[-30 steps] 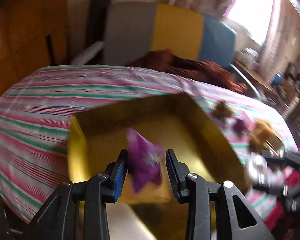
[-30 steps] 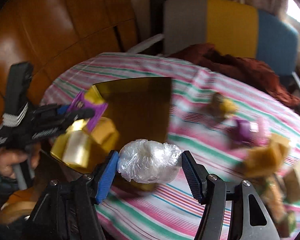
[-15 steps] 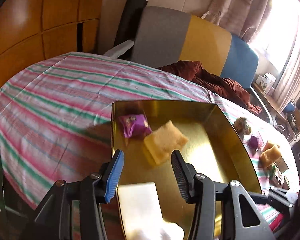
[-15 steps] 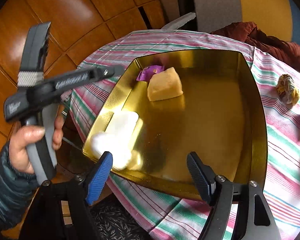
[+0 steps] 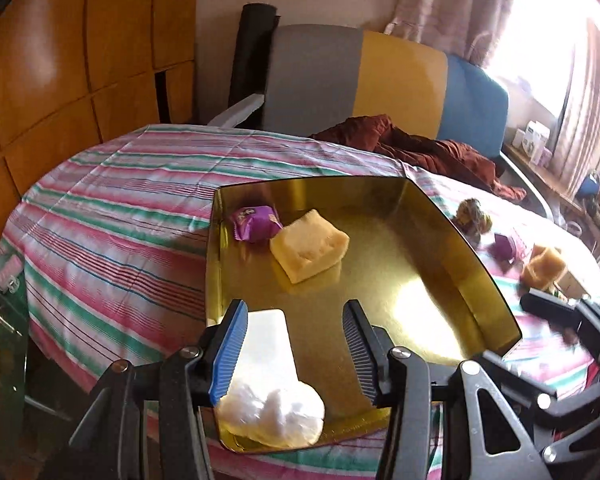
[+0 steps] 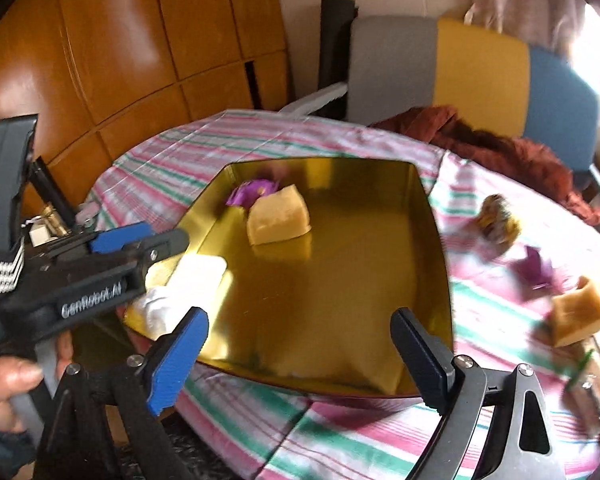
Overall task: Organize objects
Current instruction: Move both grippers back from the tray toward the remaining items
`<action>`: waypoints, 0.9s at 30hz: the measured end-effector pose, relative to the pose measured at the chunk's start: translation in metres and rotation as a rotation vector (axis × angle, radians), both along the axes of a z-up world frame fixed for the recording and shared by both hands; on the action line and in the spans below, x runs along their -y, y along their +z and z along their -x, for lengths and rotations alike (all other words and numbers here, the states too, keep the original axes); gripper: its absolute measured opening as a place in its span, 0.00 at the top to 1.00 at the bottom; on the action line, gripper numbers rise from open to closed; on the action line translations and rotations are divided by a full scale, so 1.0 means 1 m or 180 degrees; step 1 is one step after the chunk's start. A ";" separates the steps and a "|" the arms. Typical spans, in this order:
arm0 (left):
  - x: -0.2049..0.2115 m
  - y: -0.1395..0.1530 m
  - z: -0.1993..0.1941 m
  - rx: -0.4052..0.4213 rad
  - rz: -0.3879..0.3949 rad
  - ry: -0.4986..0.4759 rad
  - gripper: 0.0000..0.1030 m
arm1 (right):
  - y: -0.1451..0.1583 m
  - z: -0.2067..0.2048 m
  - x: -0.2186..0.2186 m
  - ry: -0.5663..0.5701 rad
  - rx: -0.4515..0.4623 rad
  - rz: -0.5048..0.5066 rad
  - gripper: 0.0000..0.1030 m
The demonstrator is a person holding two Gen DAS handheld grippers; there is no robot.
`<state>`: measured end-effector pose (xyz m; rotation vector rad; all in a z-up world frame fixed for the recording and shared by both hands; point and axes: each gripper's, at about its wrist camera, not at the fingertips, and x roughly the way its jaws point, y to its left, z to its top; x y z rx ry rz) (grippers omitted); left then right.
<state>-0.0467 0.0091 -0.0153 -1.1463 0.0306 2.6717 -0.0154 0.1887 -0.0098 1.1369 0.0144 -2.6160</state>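
A gold tray sits on the striped table. In it lie a purple packet, a yellow sponge cake and a white plastic-wrapped bundle at the near left corner. My left gripper is open and empty above the tray's near edge, with the white bundle below its left finger. It also shows in the right wrist view. My right gripper is open and empty over the tray's front edge.
On the cloth right of the tray lie a brown-yellow wrapped ball, a purple packet and yellow cake pieces. A red-brown cloth and a grey-yellow-blue chair are behind the table.
My left gripper let the purple packet go into the tray. My right gripper let the white bundle go at the tray's near left corner. Both grippers drew back and are open.
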 end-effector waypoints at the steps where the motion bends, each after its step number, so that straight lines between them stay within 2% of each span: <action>1: -0.002 0.000 -0.002 -0.0012 0.0017 -0.0020 0.51 | 0.002 -0.002 -0.002 -0.0031 -0.0033 -0.0012 0.08; 16: -0.045 0.005 -0.029 -0.0162 0.0349 -0.0427 0.51 | 0.005 -0.015 -0.056 -0.0465 -0.0113 -0.0021 0.03; 27: -0.078 0.015 -0.046 -0.0406 0.0621 -0.0790 0.51 | 0.004 -0.023 -0.122 -0.0929 -0.0056 -0.0075 0.03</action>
